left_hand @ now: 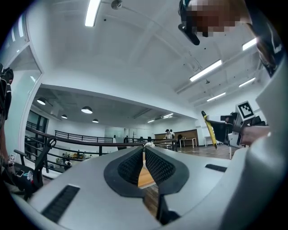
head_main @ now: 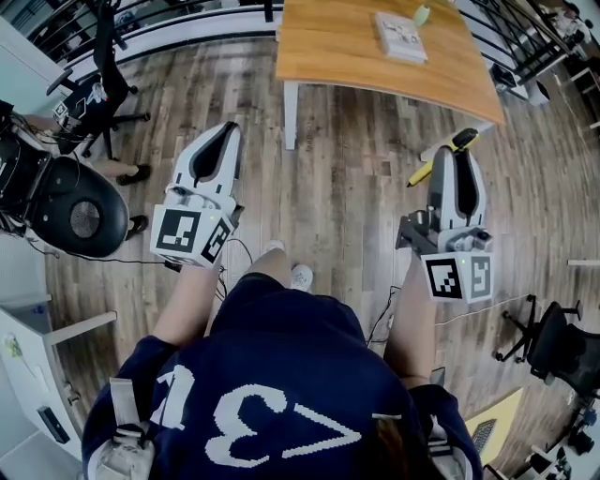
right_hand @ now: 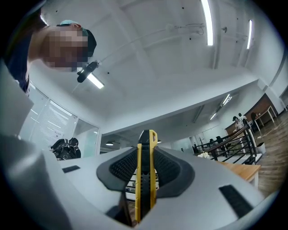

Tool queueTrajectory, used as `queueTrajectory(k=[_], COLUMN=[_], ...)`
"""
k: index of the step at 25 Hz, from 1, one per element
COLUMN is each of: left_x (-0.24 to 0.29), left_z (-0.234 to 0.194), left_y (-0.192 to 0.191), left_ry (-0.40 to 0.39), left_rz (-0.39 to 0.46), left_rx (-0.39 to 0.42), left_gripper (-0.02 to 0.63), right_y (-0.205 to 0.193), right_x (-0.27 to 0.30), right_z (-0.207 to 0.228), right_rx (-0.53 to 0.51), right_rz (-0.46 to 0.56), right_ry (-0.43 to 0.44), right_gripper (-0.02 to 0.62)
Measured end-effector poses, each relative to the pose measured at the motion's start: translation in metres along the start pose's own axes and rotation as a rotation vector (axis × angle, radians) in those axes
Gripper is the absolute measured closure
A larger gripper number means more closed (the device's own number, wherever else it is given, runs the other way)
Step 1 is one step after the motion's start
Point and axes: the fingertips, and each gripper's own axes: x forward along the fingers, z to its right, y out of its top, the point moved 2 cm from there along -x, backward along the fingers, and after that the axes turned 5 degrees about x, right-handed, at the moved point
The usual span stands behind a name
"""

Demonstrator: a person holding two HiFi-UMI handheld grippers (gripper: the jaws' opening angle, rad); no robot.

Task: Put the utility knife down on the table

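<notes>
A yellow and black utility knife (right_hand: pixel 145 177) stands upright between the ribbed pads of my right gripper (right_hand: pixel 146 167), which is shut on it. In the head view the knife (head_main: pixel 444 155) sticks out past both sides of the right gripper (head_main: pixel 457 161), held over the wooden floor short of the table. The wooden table (head_main: pixel 347 47) lies ahead at the top of the head view. My left gripper (head_main: pixel 217 148) hangs at the left over the floor, its jaws (left_hand: pixel 144 162) closed together with nothing between them. In the left gripper view the knife (left_hand: pixel 208 129) shows far right.
A white booklet (head_main: pixel 400 36) and a small pale-green object (head_main: pixel 422 14) lie on the table's far part. A black office chair (head_main: pixel 70 211) stands at the left, another chair (head_main: pixel 553 337) at the right. A railing (head_main: pixel 159 23) runs behind the table.
</notes>
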Motion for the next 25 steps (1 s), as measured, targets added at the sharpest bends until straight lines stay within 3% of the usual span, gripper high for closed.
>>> queueTrajectory(k=[10,19,25], left_x=[0.083,0.211,0.264], left_z=[-0.026,-0.098,-0.139], left_y=[-0.013,-0.014,-0.026], left_ry=[-0.034,-0.078,-0.119], left_rz=[0.027,0.051,0.036], left_rx=[-0.019,-0.012,-0.023], left_gripper=[0.578,0.578,0.578], right_y=[-0.017,-0.03,-0.046], right_x=[0.065,0.191,0.255], right_z=[0.033,0.075,0.085], right_rx=[-0.041,-0.064,-0.066], right_rz=[-0.014,0.01,0.008], right_ry=[-0.011,-0.034,-0.065], right_gripper=[0.466,0.466,0.466])
